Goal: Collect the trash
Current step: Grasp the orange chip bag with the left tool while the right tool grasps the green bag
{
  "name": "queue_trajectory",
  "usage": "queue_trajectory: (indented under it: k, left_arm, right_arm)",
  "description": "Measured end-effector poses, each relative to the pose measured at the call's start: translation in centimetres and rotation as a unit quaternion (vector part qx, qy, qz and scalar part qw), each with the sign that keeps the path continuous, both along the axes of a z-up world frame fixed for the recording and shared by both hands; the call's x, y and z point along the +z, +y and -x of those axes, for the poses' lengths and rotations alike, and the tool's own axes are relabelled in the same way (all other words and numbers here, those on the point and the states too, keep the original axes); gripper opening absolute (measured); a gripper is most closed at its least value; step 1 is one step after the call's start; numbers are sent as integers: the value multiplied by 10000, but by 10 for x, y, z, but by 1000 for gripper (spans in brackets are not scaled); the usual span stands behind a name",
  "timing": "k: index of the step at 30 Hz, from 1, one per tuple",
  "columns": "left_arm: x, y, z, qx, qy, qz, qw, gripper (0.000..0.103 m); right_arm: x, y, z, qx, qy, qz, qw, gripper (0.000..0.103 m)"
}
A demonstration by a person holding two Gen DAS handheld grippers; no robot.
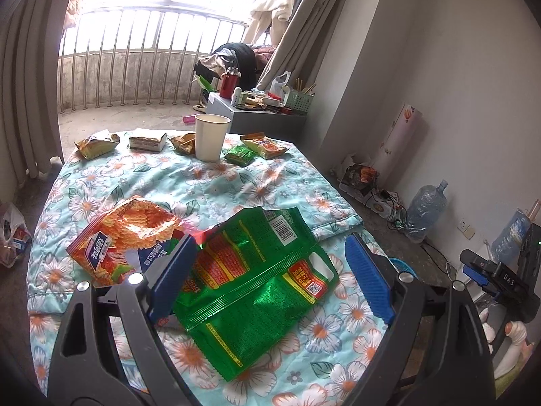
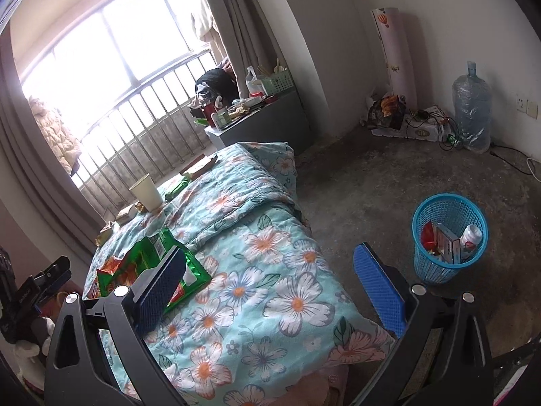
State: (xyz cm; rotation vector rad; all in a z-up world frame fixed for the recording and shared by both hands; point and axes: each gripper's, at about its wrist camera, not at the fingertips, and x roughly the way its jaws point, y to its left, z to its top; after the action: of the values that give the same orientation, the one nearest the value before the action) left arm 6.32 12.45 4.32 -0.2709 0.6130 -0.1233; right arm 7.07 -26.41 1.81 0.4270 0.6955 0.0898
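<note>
Floral bedding (image 1: 216, 182) covers the surface under both of my tools, and I'll take the green wrapper (image 1: 250, 280) as my landmark. From the left wrist view, my left tool (image 1: 270, 277) has its blue pads wide apart, with the green wrapper lying flat between them; the pad on one side overlaps the wrapper's edge, though I cannot tell if it touches. Just beside the wrapper lies an orange snack bag (image 1: 125, 237), partly hidden by that same pad. Far beyond the wrapper stand a paper cup (image 1: 211, 137) and several small packets, too small to read. My right tool (image 2: 274, 287) is also spread open and holds nothing; off the bed on the floor sits the blue basket (image 2: 449, 237), with trash inside.
</note>
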Motion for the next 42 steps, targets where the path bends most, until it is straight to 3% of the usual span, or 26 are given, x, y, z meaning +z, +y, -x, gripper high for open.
queue_trajectory:
  k: [9,14,18,21,25,29,31,35,42]
  left_arm:
    - [-25,47,11,591,309,3,9978,85]
    - [-26,74,5,897,238,-36,9957,85]
    - [-23,103,-19,1165,197,-326,9925,85]
    - [-34,135,-49,1425,580,-446,9871,85]
    - [-67,176,-88,1512,1266,-85,9803,84]
    - [-95,189,-102,1379,1735,415,9742,55]
    - [-98,185,-97,1259,1703,527,9759,47]
    - [-97,166,-80,1060,1596,277,9811,34]
    - [-93,134,-45,733,1600,-102,9843,25]
  right_arm:
    - [-28,31,-25,776,469,-726,9932,96]
    - [-54,76,-39,1600,982,-1588,9693,96]
    - [-78,112,-49,2042,1490,-2155,9432,96]
    - [-93,130,-56,2105,1830,-2386,9302,93]
    - [-108,149,-68,2043,2109,-2413,9249,87]
    - [-115,161,-80,1897,2224,-2447,9245,79]
    - [-117,164,-87,1835,2223,-2439,9260,76]
    - [-119,171,-101,1654,2231,-2416,9298,65]
    - [-128,159,-113,1289,2228,-2606,9305,30]
